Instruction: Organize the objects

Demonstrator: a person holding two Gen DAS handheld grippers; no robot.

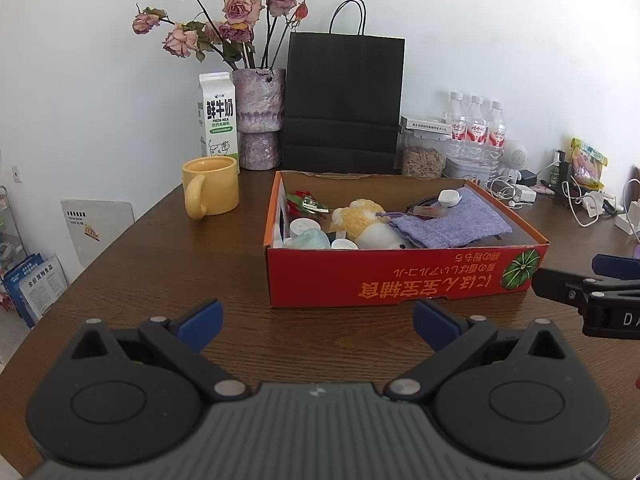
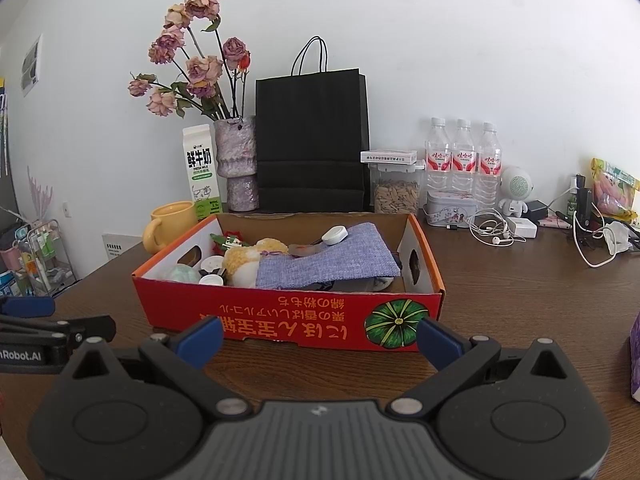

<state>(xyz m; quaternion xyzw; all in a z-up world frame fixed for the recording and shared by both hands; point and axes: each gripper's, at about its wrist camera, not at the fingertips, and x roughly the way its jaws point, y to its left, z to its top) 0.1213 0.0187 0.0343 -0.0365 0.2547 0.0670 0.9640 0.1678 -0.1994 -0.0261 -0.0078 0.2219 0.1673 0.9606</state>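
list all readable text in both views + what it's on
"鲜牛奶" and "FRESH MILK": white and green milk carton.
"Robot.AI", start cut off: black body of the left gripper, in the right wrist view.
"DA", cut at the frame edge: right gripper.
Upside-down yellow print on the red cardboard box: not reliably readable.
Red labels on the clear water bottles: too small.

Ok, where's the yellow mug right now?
The yellow mug stands on the table left of the red box, just in front of the milk carton; the right wrist view shows it behind the box's left corner.
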